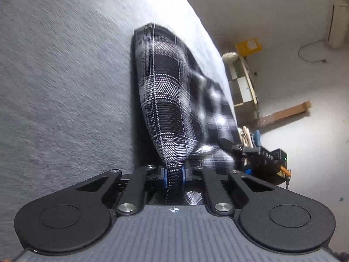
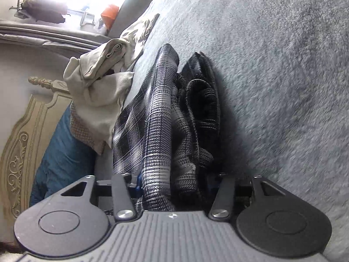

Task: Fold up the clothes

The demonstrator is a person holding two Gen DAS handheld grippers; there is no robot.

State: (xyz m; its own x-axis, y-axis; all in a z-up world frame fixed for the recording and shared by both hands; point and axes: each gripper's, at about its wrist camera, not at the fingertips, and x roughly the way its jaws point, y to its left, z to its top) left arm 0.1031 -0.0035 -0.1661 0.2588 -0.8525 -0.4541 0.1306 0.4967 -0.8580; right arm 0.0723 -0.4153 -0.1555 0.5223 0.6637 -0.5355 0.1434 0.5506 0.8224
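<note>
Plaid garment (image 1: 165, 100) is pinched by left gripper (image 1: 173, 175) fingers; a thick bunch sits between half-spread right gripper (image 2: 172, 187) fingers, above the bed (image 1: 65, 76) edge. Uneven grip risks slippage.

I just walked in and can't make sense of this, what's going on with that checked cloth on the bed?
A person is folding clothes with a handheld gripper in each hand. The left gripper is shut on an edge of the black-and-white plaid garment, which stretches away across the grey bedspread. The right gripper has a thick bunch of the same plaid between its fingers; whether it is clamped is unclear. A crumpled beige garment lies nearby, unfolded.
</note>
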